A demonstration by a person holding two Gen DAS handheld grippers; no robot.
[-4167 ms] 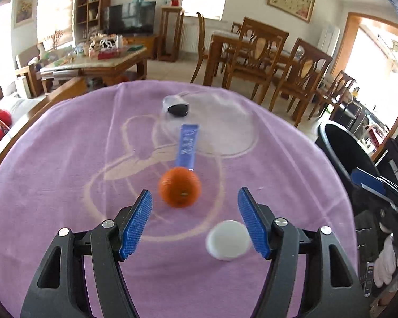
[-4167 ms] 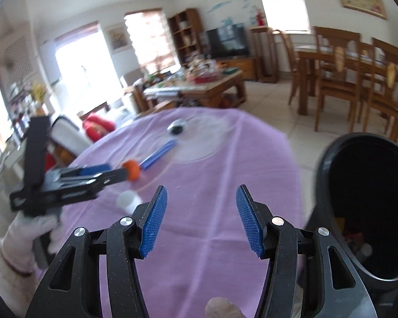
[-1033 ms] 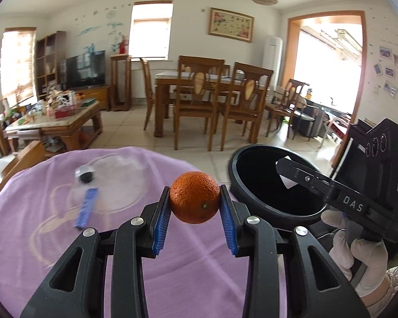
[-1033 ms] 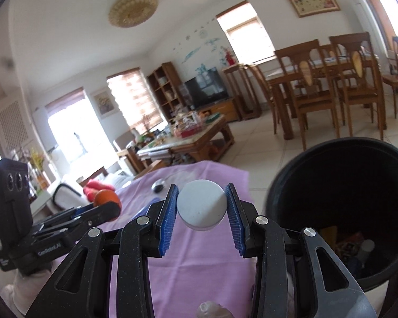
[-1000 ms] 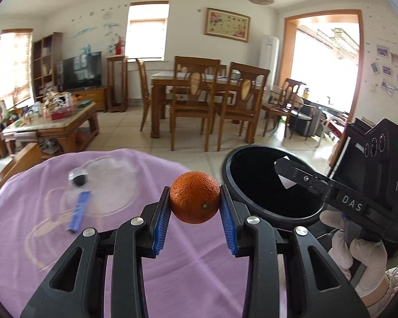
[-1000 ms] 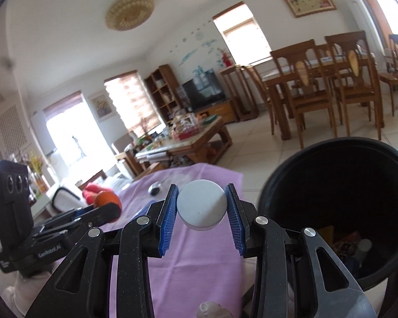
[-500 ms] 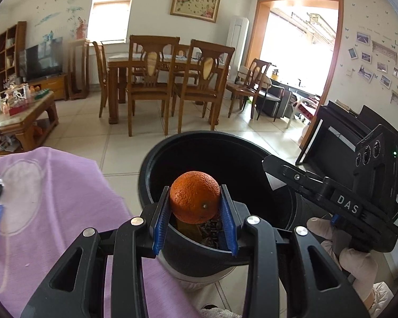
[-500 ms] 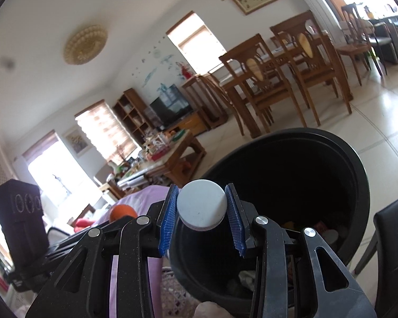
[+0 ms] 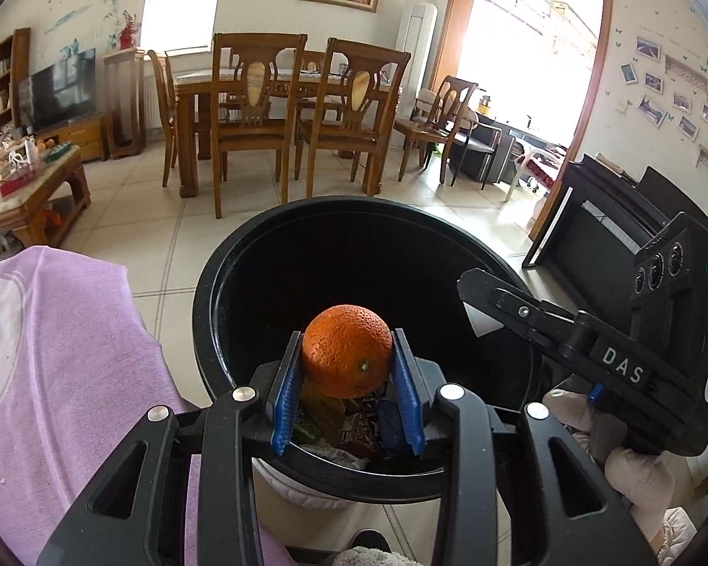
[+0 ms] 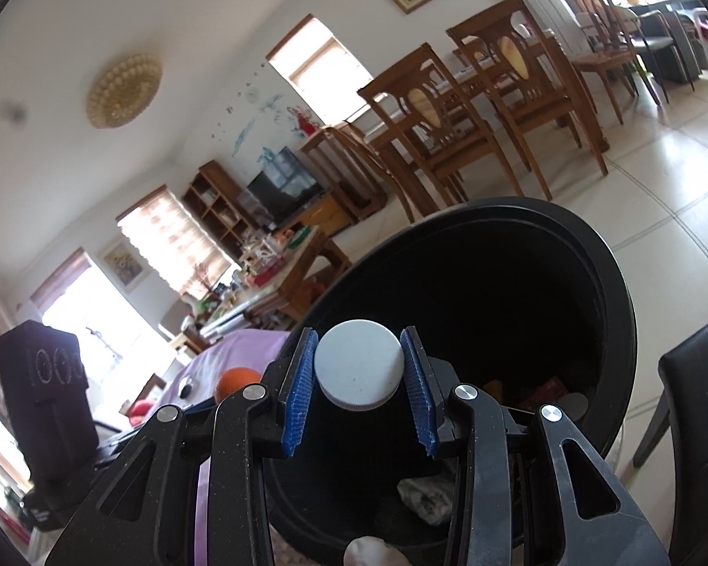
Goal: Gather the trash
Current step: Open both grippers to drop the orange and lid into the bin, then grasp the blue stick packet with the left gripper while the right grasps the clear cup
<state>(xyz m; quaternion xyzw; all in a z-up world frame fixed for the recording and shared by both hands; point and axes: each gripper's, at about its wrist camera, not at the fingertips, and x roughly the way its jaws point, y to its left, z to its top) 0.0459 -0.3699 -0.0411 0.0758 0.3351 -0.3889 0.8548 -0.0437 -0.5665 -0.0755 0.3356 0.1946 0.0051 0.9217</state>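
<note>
Holding the orange (image 9: pixel 346 351) in your left tool (image 9: pixel 347 389) and the white cap (image 10: pixel 359 364) in your right tool (image 10: pixel 358 389), both pinched over the black bin (image 9: pixel 259 254), your left jaws have just been easing open; release unevenly and either could strike the rim and bounce onto the floor.

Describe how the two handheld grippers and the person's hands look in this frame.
Both the left gripper and right gripper have matte black plastic frames with triangular cut-outs, silver screw heads and ribbed blue pads on the fingers. The right one's body carries white "DAS" lettering and a black camera block with round lenses. The right hand wears a white glove.
</note>
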